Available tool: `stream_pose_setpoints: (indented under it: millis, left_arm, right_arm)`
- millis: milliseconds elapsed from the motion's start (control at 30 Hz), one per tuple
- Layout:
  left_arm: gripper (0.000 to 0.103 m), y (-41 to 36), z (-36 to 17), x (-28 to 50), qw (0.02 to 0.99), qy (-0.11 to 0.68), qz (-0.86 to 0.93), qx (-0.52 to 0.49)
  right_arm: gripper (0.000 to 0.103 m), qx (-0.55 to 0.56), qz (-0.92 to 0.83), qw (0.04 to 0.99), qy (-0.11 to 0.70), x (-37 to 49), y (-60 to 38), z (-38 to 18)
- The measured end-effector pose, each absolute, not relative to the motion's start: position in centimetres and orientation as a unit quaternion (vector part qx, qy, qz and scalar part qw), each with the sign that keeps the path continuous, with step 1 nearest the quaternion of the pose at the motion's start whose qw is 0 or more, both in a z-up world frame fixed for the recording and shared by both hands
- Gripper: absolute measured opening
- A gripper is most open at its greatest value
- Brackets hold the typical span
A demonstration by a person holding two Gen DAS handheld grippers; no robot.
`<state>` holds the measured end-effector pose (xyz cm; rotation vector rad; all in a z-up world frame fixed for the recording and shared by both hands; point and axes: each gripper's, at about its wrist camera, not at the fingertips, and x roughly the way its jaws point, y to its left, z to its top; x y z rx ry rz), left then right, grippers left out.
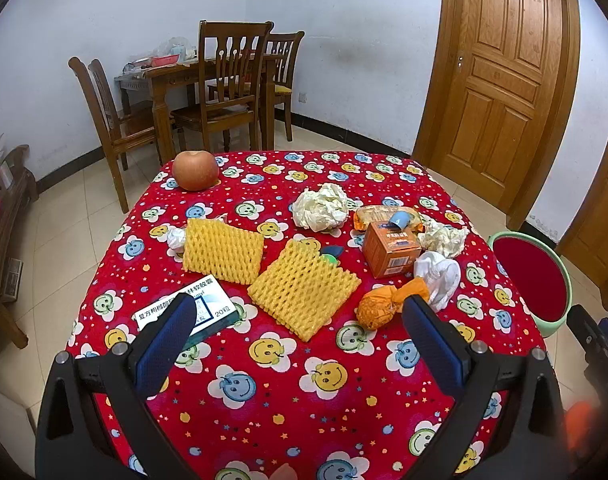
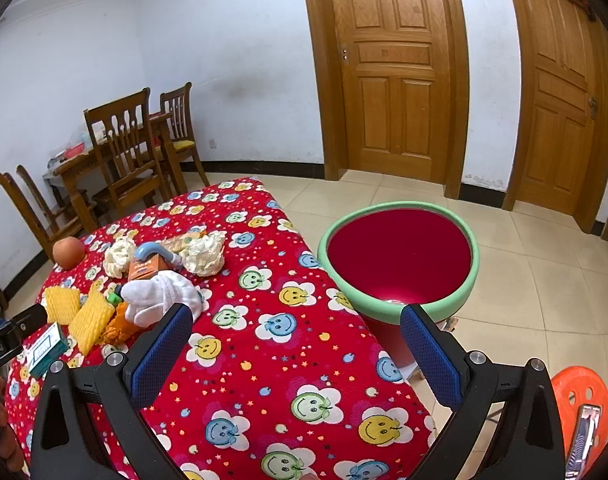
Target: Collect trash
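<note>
Seen from the left wrist, a low table under a red cloth printed with smiling flowers (image 1: pixel 288 396) holds the litter, and the left gripper (image 1: pixel 300 312) hangs above its near half with its blue-padded fingers (image 1: pixel 166 344) wide apart and nothing between them. At nine o'clock of the spread, partly under the left finger, lies a flat white and teal medicine box with printed characters (image 1: pixel 218 306). At eleven o'clock a round reddish apple (image 1: pixel 195 170) sits alone near the far edge. Toward the middle, two yellow foam fruit nets lie side by side: the first yellow net (image 1: pixel 223 250) flat, touching a small white paper scrap (image 1: pixel 176 237), and the second yellow net (image 1: pixel 304 294) turned on a diagonal. At twelve o'clock rests a crumpled cream paper ball (image 1: pixel 320 207). Toward two o'clock an orange cardboard carton (image 1: pixel 390 250) stands just beside a second crumpled cream wad (image 1: pixel 444 236), with a white cloth bundle (image 1: pixel 438 272) and a twisted orange wrapper (image 1: pixel 388 302) just in front of it. At three o'clock, off the table on the tiled floor, stands a round red bin with a pale green rim (image 1: pixel 532 276). In the right wrist view the right gripper (image 2: pixel 296 316) hovers over the table's right edge, fingers (image 2: pixel 160 354) likewise spread and holding nothing, with the bin (image 2: pixel 400 258) at one o'clock just beside the table, and an orange plastic stool (image 2: pixel 580 396) at four o'clock.
</note>
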<state>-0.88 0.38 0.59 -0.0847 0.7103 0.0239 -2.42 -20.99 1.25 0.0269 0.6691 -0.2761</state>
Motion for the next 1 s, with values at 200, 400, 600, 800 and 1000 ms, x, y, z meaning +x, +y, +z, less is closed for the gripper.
stream_pose_setpoints:
  millis: [200,400,600,800,1000]
  left_arm:
    - [0.101,0.38,0.59,-0.88,0.937,0.348,0.012,-0.042]
    - [0.101,0.39,0.59,-0.89,0.937,0.348,0.011,-0.042]
    - [0.101,0.39,0.59,-0.89,0.937,0.348,0.012,-0.042]
    - [0.101,0.40,0.58,-0.89,0.937,0.348,0.012,-0.042]
    - [0.101,0.80,0.54,-0.86,0.935,0.351,0.015,-0.042]
  right_arm:
    - [0.103,0.014,-0.136,0.935,0.327,-2.41,-21.01,1.31]
    - [0.103,0.014,-0.136,0.935,0.327,-2.40,-21.02,1.31]
    - [0.103,0.014,-0.135,0.935,0.327,-2.38,-21.02,1.29]
    - [0.103,0.014,-0.135,0.935,0.327,-2.39,-21.03,1.28]
    - [0.103,0.015,-0.132,0.934,0.333,-2.29,-20.89,1.13]
